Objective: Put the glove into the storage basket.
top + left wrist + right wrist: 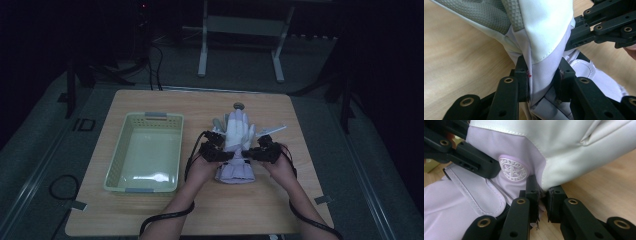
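White and lilac fabric glove [236, 145] with pebbled grey palm, left gripper [541, 82] and right gripper [542, 195] clamped on it

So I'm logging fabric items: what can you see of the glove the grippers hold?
The glove is white over the fingers and pale lilac at the cuff, smooth fabric with grey dotted grip patches and a round embossed badge. It lies on the wooden table, fingers pointing away. The left gripper and right gripper pinch its opposite edges near the wrist.

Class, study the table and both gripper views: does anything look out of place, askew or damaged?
Nothing looks damaged or spilled. The glove is bunched at the wrist, pinched from either side by the left gripper and the right gripper. The basket sits square on the table.
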